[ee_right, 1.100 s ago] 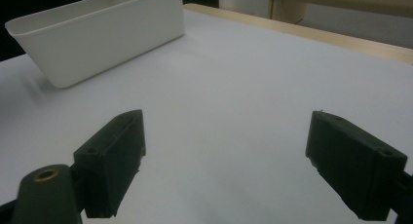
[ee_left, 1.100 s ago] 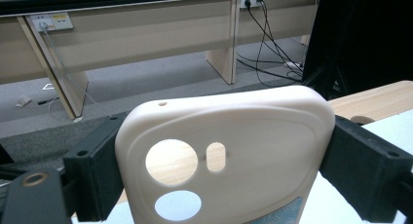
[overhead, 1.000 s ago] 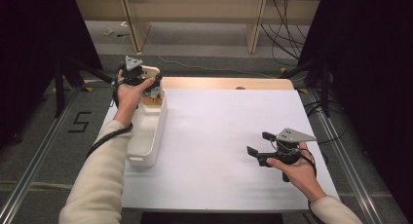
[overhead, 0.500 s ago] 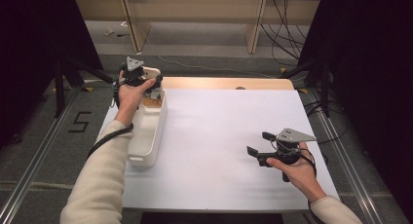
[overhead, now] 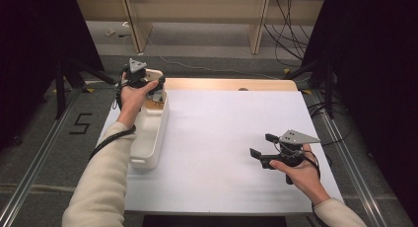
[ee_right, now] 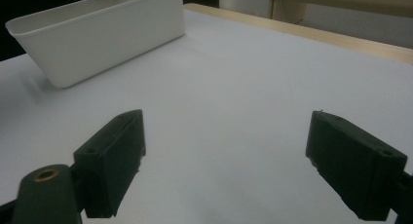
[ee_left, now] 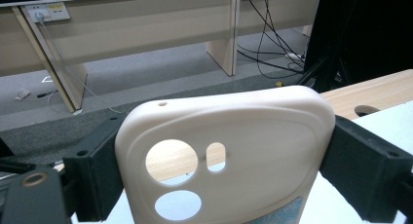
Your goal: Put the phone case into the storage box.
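Note:
A cream phone case [ee_left: 229, 151] with camera cut-outs stands upright between the jaws of my left gripper [ee_left: 229, 177], and both black jaws press on its side edges. In the high view that left gripper [overhead: 150, 86] is over the far end of a long white bin [overhead: 150, 138] at the table's left. Something brownish [overhead: 155, 104] lies in the bin's far end, too small to make out. My right gripper [overhead: 263, 145] rests low over the white table sheet at the right, jaws wide apart and pointing left. The right gripper [ee_right: 229, 165] has bare sheet between its jaws.
The white bin [ee_right: 102, 34] lies lengthwise along the table's left edge. A wooden strip [overhead: 222, 84] with a small cut-out runs along the far edge of the white sheet [overhead: 222, 118]. Beyond it are grey floor, desk legs and loose cables [ee_left: 272, 44].

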A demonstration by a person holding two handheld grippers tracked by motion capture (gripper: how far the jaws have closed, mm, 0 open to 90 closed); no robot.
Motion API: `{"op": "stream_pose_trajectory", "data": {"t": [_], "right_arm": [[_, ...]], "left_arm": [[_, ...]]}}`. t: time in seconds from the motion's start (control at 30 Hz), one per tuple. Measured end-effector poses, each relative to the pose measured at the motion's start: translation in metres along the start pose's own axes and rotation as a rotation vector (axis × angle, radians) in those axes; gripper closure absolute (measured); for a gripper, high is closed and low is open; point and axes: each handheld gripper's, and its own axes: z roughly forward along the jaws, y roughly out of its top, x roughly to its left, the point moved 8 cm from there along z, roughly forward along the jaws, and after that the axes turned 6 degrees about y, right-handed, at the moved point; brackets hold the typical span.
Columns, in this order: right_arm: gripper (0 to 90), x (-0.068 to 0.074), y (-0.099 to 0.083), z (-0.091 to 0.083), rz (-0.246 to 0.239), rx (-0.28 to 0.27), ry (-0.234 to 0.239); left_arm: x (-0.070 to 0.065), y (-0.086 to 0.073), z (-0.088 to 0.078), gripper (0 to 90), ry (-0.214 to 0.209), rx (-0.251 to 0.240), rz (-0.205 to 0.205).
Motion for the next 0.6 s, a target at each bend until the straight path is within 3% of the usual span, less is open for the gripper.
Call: {"op": "stream_pose_trajectory", "data": {"t": [0.6], "right_arm": [[15.5, 0.0000, -0.0001, 0.0000, 0.000, 0.000, 0.001]], "left_arm": [[-0.0030, -0.0083, 0.0050, 10.9, -0.007, 0.035, 0.000]]}}
